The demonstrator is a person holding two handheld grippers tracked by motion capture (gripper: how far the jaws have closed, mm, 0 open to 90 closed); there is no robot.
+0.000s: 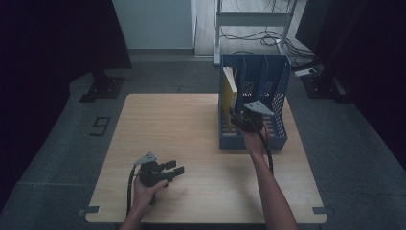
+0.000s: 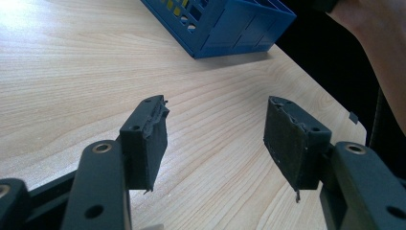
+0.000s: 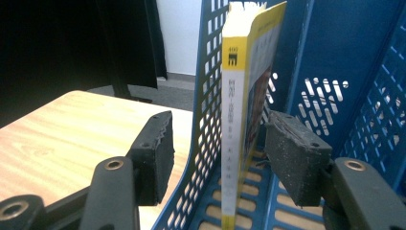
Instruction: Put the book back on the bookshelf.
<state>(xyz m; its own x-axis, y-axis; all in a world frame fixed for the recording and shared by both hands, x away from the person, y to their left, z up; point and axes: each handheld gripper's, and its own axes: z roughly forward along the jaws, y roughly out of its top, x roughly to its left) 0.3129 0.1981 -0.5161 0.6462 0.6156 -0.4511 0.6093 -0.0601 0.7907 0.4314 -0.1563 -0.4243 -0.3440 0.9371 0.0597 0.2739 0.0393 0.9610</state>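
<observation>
A yellow-spined book (image 1: 230, 87) stands upright in the leftmost slot of a blue file rack (image 1: 276, 140) at the table's far right. In the right gripper view the book (image 3: 235, 115) and the rack's perforated left wall (image 3: 205, 91) both stand between the jaws of my right gripper (image 3: 218, 143). One jaw is outside the rack and clear of the wall. The other jaw is inside, close beside the book's cover. My right gripper (image 1: 236, 118) reaches into the rack's front. My left gripper (image 1: 175, 169) rests open near the table's front left, its jaws (image 2: 215, 139) holding nothing.
The wooden table (image 1: 182, 120) has bare surface between the rack and my left hand. The rack's other slots (image 1: 268, 86) hold nothing I can see. Cables and a metal frame (image 1: 253, 19) lie on the floor beyond. The rack's corner (image 2: 230, 24) shows ahead of my left gripper.
</observation>
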